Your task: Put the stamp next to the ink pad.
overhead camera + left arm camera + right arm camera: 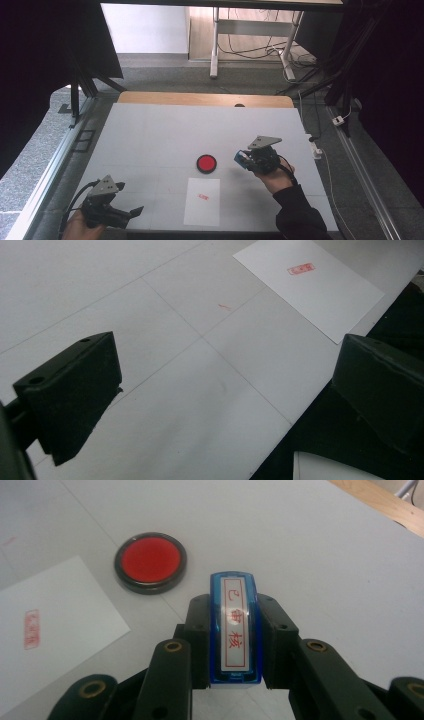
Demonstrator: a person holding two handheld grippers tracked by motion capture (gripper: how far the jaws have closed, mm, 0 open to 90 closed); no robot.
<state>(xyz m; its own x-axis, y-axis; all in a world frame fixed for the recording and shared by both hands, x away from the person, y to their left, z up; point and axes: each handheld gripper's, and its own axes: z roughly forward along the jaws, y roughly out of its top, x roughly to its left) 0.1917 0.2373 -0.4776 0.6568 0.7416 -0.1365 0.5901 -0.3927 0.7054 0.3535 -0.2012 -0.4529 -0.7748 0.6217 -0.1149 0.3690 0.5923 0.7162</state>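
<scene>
- High view: right gripper [246, 159] holds a blue stamp [241, 158] above the table [150, 135], at 3 o'clock from the red ink pad [206, 163]. Paper [202, 201] lies at 6 o'clock from the pad.
- Left gripper view: left gripper [220, 390] hangs with jaws wide, holding nothing.
- Right gripper view: jaws squeeze the stamp. It could smudge the red mark [31, 628] if it lands crooked.

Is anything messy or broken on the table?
Nothing is broken or spilled. One small oddity: a faint red smudge marks the bare table beside the stamped paper, away from the red ink pad.
</scene>
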